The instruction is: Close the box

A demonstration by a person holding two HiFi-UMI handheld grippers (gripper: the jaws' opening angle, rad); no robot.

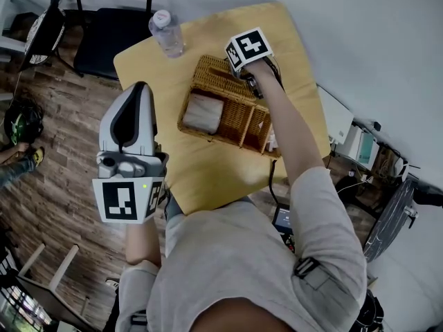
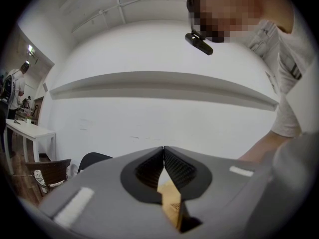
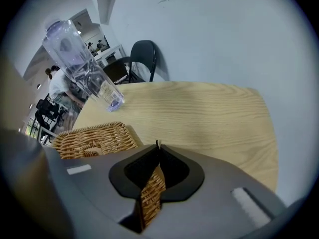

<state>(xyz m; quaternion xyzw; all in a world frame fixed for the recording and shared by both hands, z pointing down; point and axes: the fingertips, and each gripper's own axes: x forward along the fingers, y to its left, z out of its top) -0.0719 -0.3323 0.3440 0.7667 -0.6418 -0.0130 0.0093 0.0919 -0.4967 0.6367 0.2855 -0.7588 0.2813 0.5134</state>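
Both claws are closed tip to tip: left claw (image 2: 163, 149) lifted, right claw (image 3: 157, 146) over the wicker box (image 1: 216, 79).

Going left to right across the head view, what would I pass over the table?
left gripper → water bottle → wicker box

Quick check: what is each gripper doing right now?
Left gripper: shut, holding nothing.
Right gripper: shut at the wicker box; no grip on it visible.
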